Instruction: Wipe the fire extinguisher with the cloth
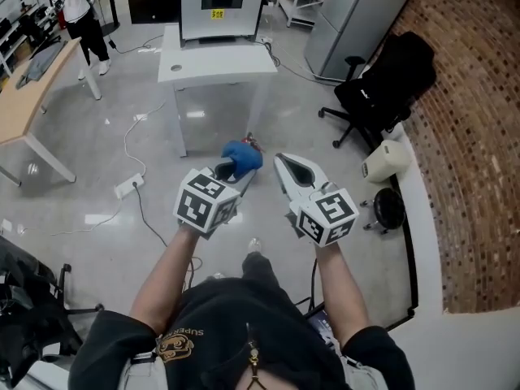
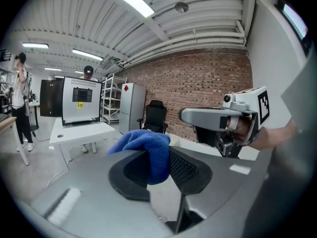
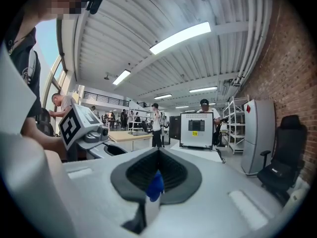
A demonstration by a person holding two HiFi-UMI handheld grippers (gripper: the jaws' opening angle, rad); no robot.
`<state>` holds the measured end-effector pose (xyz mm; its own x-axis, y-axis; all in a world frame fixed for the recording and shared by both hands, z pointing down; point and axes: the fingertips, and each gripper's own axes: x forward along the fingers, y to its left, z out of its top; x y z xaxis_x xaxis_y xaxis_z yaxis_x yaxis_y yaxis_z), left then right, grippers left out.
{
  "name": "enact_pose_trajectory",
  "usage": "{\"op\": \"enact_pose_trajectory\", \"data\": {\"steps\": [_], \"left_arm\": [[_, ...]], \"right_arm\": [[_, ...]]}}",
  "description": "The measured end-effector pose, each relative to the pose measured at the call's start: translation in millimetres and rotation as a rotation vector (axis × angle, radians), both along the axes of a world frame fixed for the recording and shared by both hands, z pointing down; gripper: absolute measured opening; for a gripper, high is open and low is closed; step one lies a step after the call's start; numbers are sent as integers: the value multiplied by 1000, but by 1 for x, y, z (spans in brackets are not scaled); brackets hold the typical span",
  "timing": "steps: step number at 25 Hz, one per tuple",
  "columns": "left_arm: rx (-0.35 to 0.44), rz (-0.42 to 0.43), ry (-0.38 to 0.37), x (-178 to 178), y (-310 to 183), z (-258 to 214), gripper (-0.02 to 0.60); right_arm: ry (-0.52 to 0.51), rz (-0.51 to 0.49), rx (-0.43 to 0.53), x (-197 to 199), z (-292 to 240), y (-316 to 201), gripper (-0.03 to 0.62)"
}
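Left gripper view: left claw [image 2: 161, 168] clamps fluffy blue cloth [image 2: 144, 142]; right claw [image 3: 157, 175] pressed together.

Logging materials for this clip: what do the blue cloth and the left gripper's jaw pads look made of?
Cloth: soft, fuzzy blue fabric, probably microfibre; it bunches in folds where the left gripper pinches it. Pads: matte black with a fine ribbed texture, probably rubber.

blue cloth [image 1: 242, 156], white table [image 1: 213, 62], black chair [image 1: 392, 78]

Head view steeply down, gripper views level (wide-angle), sharing white table [image 1: 207, 62]
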<state>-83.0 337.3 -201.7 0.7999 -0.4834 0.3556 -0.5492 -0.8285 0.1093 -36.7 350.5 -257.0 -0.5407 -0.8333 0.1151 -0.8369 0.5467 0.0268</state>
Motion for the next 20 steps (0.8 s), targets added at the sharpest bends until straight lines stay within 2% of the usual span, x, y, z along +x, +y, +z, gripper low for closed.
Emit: {"op": "enact_pose_trajectory", "data": {"steps": [20], "left_arm": [[16,36,-8,16,-3,-13,94]], "right_arm": [[-15,42,10,20,-6,-4,2]]}}
